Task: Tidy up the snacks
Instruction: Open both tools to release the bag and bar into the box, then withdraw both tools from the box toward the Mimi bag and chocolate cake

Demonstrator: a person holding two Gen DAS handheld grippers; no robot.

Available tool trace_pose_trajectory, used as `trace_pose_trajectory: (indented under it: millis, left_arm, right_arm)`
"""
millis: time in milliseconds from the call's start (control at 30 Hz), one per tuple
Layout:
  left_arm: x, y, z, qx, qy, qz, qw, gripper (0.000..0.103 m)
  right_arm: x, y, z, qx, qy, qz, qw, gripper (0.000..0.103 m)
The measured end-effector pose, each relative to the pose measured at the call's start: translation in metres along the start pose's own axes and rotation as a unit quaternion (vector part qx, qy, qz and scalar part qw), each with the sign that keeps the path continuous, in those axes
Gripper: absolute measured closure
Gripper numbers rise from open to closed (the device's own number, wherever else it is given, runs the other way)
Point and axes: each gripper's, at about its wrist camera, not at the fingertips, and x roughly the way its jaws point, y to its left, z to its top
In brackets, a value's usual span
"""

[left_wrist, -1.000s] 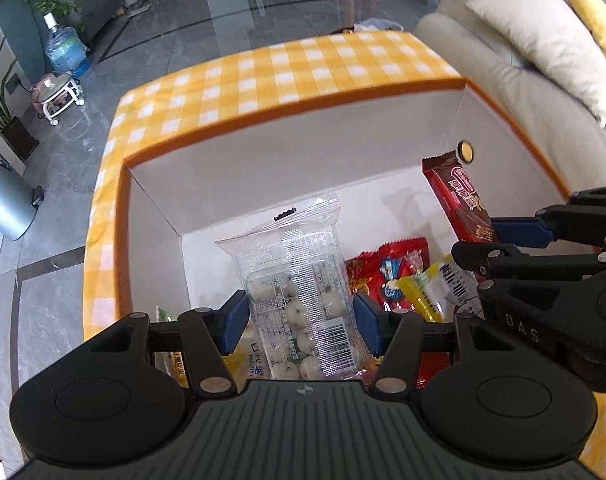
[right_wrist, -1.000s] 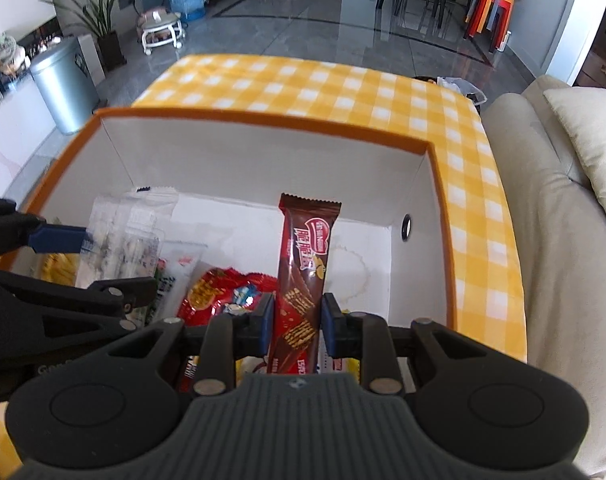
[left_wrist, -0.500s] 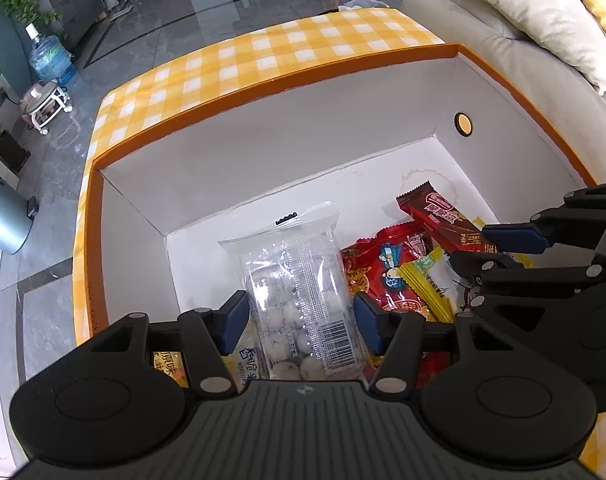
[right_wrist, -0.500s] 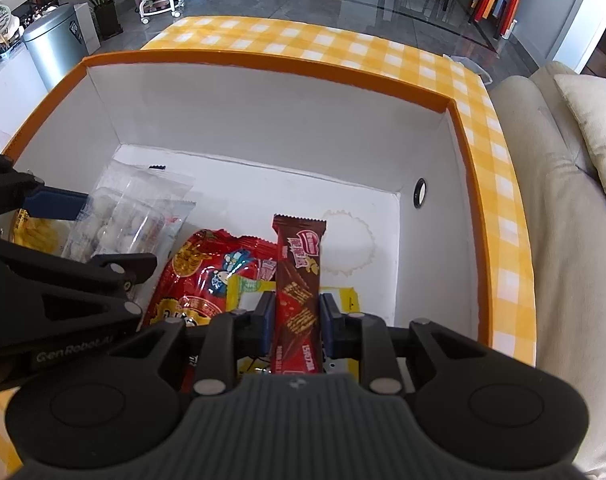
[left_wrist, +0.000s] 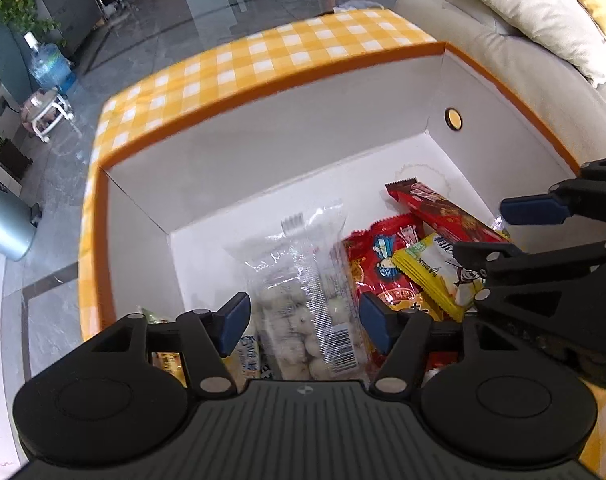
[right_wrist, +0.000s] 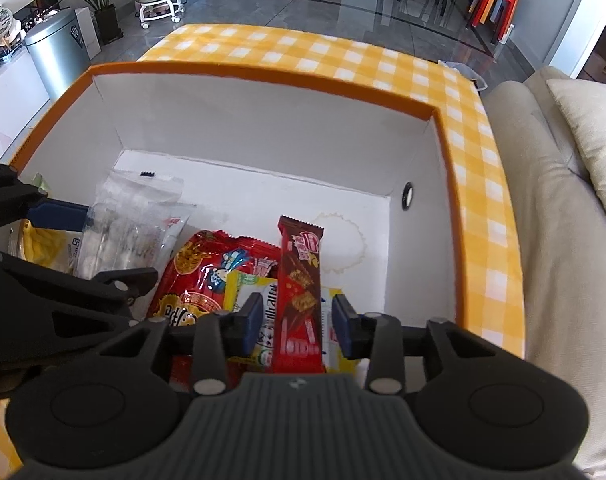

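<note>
- Both grippers hung inside the orange-rimmed white box, which sat on a yellow checked tablecloth, each with its jaws just opened and a snack lying loose between the blue pads.
- The left gripper had let go of the clear bag of white round sweets; the pads stood clear of its sides, and the bag lay on the packets at the left of the box.
- The right gripper had freed the brown-red chocolate wafer bar; gaps showed on both sides, and the bar rested on a yellow packet and a red crinkled bag.
- Risk, as I judged it: the pads bracketed the wrappers closely, so a lift that drifted sideways could snag a film edge and drag a snack back up or tip it.
- The bar lay across uneven packets and could slide toward the bare floor at the right wall.
- The two grippers sat just beside each other; pulling out together could knock them.
- Contents: sweets and a yellow-white packet at left, red bag and yellow packets mid, bar on top; the far half of the floor was bare but for a faint ring stain.
</note>
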Motion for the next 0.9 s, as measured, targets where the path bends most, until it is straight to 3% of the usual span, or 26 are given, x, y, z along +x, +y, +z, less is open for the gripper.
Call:
trace_pose_trajectory:
  millis: [367, 633, 900]
  left_arm:
    - [-0.051, 0.008, -0.009, -0.047, -0.072, 0.018, 0.9961, 0.025]
    - [-0.099, 0.011, -0.032, -0.097, -0.140, 0.017, 0.9852, 0.022]
    - [-0.130, 0.000, -0.061, -0.099, -0.178, 0.022, 0.9789, 0.020]
  right_arm:
    - [-0.043, -0.014, -0.008, 0.040, -0.056, -0.004, 0.998, 0.034]
    - [-0.086, -0.022, -0.032, 0.085, -0.100, 0.011, 0.991, 0.032]
    - [-0.125, -0.023, -0.055, 0.106, -0.131, 0.026, 0.985, 0.028]
